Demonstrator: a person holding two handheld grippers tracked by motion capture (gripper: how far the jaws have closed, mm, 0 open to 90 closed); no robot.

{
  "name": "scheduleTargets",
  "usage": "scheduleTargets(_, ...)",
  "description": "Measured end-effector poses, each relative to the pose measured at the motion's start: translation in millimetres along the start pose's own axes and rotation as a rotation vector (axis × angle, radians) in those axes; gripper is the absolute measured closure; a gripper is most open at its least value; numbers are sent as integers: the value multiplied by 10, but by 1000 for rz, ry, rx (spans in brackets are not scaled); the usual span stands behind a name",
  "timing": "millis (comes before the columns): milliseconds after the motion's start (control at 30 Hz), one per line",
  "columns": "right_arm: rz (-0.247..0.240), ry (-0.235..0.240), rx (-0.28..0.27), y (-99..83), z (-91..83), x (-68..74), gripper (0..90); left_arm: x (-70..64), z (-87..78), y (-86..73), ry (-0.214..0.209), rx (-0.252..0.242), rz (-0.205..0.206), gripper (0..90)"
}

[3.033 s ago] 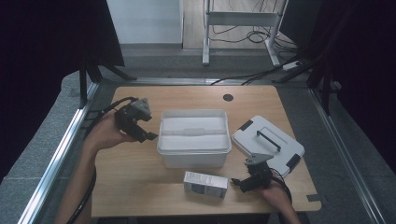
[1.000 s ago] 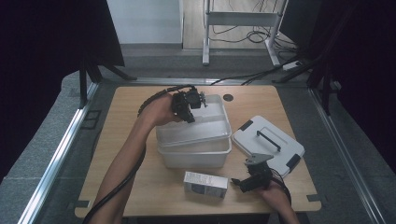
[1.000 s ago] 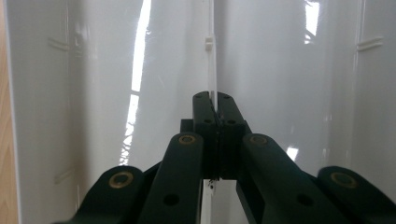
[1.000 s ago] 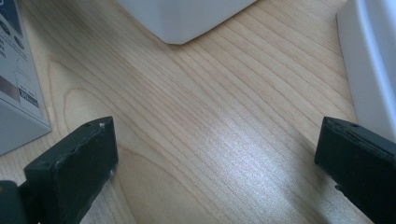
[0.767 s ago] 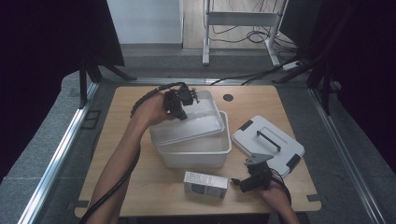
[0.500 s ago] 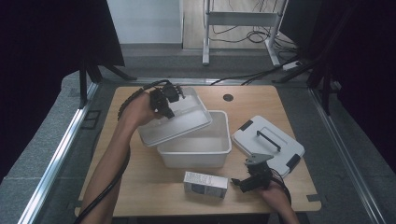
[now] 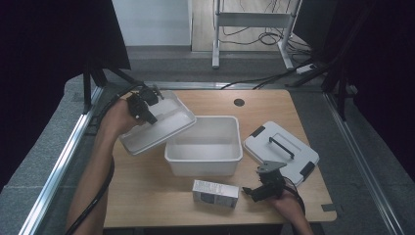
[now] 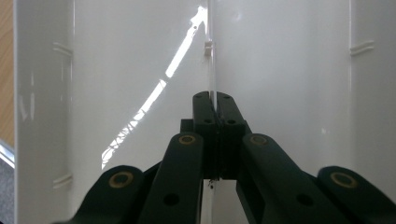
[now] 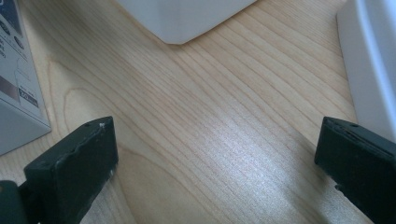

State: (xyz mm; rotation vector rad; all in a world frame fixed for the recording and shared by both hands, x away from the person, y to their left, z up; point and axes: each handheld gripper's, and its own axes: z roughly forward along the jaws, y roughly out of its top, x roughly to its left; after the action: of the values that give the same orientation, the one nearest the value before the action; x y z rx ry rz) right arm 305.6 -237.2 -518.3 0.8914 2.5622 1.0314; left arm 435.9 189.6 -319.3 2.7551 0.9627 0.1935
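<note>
My left gripper [image 7: 147, 113] is shut on a thin ridge of a white plastic lid [image 7: 157, 125], held tilted in the air left of the open white bin [image 7: 205, 146]. In the left gripper view the jaws pinch that ridge of the lid [image 8: 116, 70] at my left gripper [image 8: 213, 105]. My right gripper [image 7: 255, 192] rests open near the table's front edge, just right of a small grey carton [image 7: 215, 193]. In the right gripper view my right gripper [image 9: 212, 149] spans bare wood, with the carton [image 9: 16, 88] at the left and the bin's corner [image 9: 187, 18] ahead.
A second white lid with black latches and a handle [image 7: 281, 152] lies flat right of the bin. The wooden table [image 7: 147, 196] has a cable hole [image 7: 239, 102] at the back. Metal rails run along both sides of the table.
My left gripper reached the bin's lid, shut on it, and lifted it off to the left, leaving the bin open. The right gripper stayed put.
</note>
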Motion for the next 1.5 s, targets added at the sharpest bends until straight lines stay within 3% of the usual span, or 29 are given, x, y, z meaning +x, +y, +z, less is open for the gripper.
scheduleTargets(433,-1,-1,-1,0,1,0,0,315,-89,-504,35,-15,-144,890)
scheduleTargets(733,-1,0,0,-1,0,0,0,437,-58,-768,54,-30,-212,890)
scheduleTargets(967,-1,0,2,-1,0,0,0,444,206,-861,53,-40,-211,890)
scheduleTargets(1100,-1,0,1,-1,0,0,0,450,465,-932,38,-37,-218,890)
scheduleTargets(1500,-1,0,2,-1,0,0,0,375,1005,-1053,17,-40,-228,890)
